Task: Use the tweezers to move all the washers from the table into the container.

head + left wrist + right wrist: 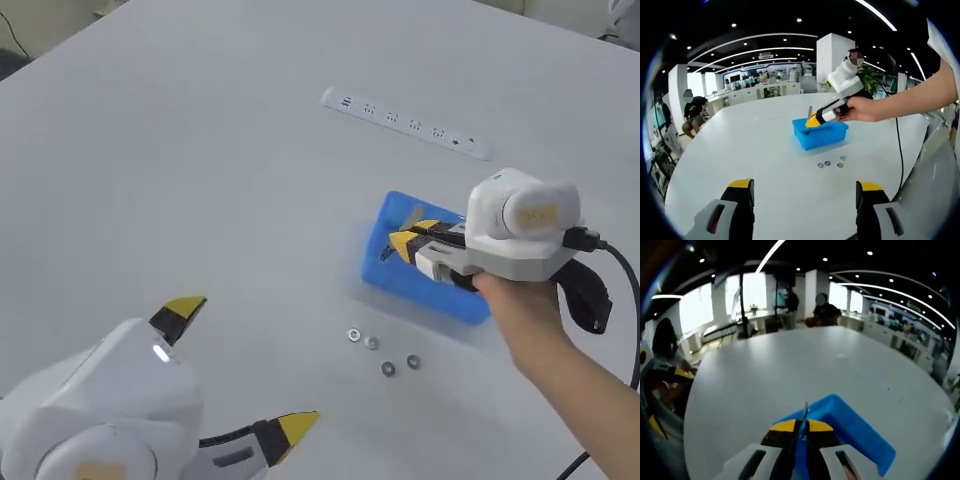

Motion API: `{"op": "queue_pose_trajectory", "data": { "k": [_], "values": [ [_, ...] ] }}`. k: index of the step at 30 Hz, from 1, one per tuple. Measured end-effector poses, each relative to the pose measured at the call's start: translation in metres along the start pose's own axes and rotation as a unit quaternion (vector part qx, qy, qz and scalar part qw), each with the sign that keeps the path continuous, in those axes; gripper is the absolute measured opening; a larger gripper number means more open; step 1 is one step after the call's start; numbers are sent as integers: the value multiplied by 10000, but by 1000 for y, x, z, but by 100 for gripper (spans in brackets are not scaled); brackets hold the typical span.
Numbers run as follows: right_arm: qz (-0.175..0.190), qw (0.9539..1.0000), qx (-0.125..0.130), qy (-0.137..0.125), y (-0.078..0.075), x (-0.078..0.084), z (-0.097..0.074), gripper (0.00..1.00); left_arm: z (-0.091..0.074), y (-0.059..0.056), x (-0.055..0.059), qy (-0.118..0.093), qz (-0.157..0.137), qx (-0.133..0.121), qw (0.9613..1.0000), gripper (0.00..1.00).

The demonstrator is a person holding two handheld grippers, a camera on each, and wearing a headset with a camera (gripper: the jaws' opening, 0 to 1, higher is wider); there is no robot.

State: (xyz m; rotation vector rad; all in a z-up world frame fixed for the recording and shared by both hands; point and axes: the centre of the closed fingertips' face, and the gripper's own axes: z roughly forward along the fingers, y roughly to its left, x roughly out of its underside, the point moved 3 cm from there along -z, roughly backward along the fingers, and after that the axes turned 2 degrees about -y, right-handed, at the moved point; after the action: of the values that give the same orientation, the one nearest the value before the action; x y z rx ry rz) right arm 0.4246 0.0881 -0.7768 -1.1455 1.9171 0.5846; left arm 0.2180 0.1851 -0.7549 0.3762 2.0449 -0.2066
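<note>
Looking down past my left gripper (240, 365), I see its yellow-tipped jaws spread wide with nothing between them, hovering above the pale grey table (200, 150). Just beyond, four washers (388, 369) lie loose on the tabletop, near the closest edge of the blue container (400, 280). My right gripper (408, 243) hangs over that container, jaws pinched together on the tweezers (804, 415), whose thin tips stick out past them. Farther off, a white power strip (405, 122) lies flat on the table. Around the table is a large open hall with curved ceiling light strips (765, 50), white pillars (835, 52) and people (825, 310) beyond the far edge.
</note>
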Motion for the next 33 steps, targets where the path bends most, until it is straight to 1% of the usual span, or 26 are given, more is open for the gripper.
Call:
{"op": "queue_pose_trajectory", "data": {
  "k": [3,5,9,14,16,21,24,27,30,31,32,33],
  "values": [
    [27,10000,6,-2,-4,0,2,2,1,0,1,36,22,-10,10000,86],
    [24,10000,14,22,-3,-1,1,3,2,0,1,43,59,-8,10000,86],
    [10,10000,29,-43,-5,-6,-3,2,2,-1,1,48,82,18,10000,86],
    [42,9998,31,-194,1,-15,-18,2,3,-2,1,70,134,37,9999,86],
    [32,9996,47,-278,5,-19,-26,2,3,-2,2,78,133,50,9999,86],
    [-16,9993,101,-348,16,-30,-44,1,3,-3,2,80,171,75,9998,85],
    [0,9991,70,-426,27,-37,-59,1,2,-3,2,90,222,72,9997,85],
    [-66,9994,-4,-338,37,-36,-66,1,1,-4,2,71,255,84,9996,85],
    [-302,9995,-58,-63,47,-23,-70,1,1,-4,1,50,296,67,9995,85],
    [-332,9994,-92,11,51,-19,-70,1,0,-4,1,46,307,55,9995,85],
    [-353,9993,-117,70,56,-15,-71,1,0,-3,0,26,333,22,9994,85],
    [-366,9992,-124,70,59,-12,-72,1,-1,-3,-1,6,344,-2,9994,85]
  ]
}}
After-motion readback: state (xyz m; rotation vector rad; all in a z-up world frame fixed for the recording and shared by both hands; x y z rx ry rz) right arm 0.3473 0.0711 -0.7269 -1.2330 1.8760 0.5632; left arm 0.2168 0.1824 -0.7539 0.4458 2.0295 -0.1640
